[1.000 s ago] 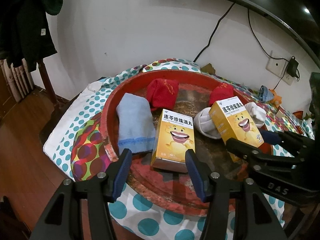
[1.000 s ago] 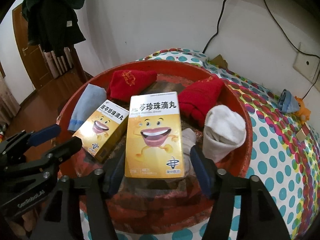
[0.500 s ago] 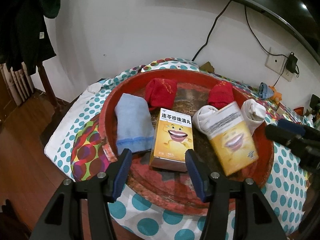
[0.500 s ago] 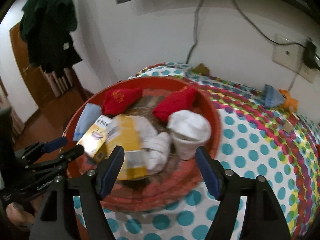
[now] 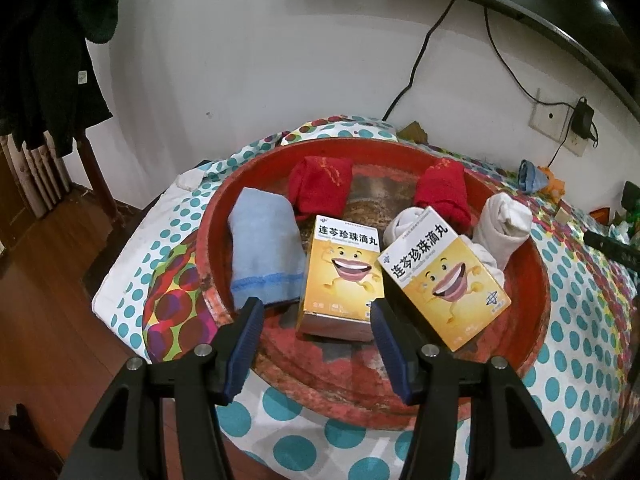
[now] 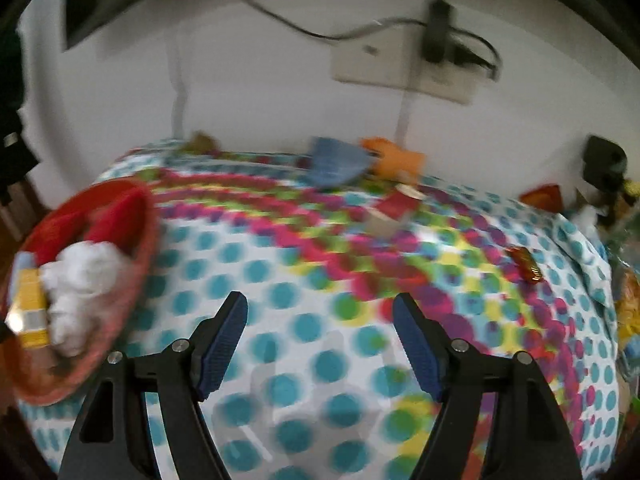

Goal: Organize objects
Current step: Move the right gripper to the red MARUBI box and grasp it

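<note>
A round red tray (image 5: 532, 280) on a polka-dot cloth holds two yellow boxes with a smiling cartoon face. One yellow box (image 5: 340, 280) lies just past my left gripper (image 5: 316, 306), which is open with its pads clear of the box. The second yellow box (image 5: 444, 280) lies tilted to its right, against a white sock roll (image 5: 506, 224). A folded blue towel (image 5: 264, 256) and two red socks (image 5: 320, 188) also lie in the tray. In the blurred right wrist view my right gripper (image 6: 320, 300) is open and empty over the cloth, right of the tray (image 6: 140, 240).
On the cloth (image 6: 280, 292) near the wall lie a blue fabric item (image 6: 336, 160), an orange toy (image 6: 396, 160), a small red box (image 6: 394, 208) and a brown wrapped sweet (image 6: 528, 266). Cables and a socket (image 5: 554, 120) are on the wall. Dark clothes (image 5: 44, 60) hang at the left.
My right gripper let go of the second yellow box, opened wider and swung right, away from the tray. That box now lies tilted in the tray. My left gripper stayed put.
</note>
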`<state>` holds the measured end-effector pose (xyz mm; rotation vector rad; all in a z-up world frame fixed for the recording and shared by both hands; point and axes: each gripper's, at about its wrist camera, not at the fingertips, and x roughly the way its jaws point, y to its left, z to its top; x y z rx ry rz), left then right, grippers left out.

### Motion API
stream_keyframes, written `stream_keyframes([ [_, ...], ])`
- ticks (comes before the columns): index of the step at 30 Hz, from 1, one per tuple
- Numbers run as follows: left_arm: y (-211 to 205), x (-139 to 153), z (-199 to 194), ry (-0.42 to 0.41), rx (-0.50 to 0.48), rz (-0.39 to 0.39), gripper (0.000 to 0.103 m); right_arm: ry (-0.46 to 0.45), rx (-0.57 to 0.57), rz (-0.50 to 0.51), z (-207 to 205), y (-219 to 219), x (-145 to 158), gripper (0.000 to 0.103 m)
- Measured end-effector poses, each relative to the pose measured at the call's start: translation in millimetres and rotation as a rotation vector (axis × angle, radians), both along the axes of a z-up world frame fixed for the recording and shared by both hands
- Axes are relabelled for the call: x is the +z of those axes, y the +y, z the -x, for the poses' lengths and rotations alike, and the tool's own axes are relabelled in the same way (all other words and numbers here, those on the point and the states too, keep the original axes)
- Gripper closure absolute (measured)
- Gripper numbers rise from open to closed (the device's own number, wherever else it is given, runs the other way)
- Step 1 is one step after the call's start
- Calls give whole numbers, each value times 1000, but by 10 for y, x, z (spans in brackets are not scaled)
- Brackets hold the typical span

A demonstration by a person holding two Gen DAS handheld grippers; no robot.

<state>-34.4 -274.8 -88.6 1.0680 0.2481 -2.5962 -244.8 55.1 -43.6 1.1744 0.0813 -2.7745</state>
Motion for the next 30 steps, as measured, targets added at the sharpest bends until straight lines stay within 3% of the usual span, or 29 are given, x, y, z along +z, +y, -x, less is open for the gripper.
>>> stream_keyframes([
  [6,38,-13,14,-7,-12,21,46,-29,-96,35,478,284,-146,30],
  [11,49,-11,12,1,-20,12,46,-55,-131,-7,913,256,-295,30],
  [18,143,-14,24,18,-48,72,46,-94,-210,-58,1329,225,-432,31],
  [20,167,-22,27,21,-59,83,46,-105,-220,-42,1392,254,-462,37],
  [22,186,-33,31,24,-72,87,46,-107,-215,-11,1411,288,-461,52],
  [27,221,-57,44,25,-92,99,46,-99,-173,-9,1313,347,-456,75],
  [30,272,-14,22,45,-106,113,46,-97,-125,1,1145,422,-465,75],
])
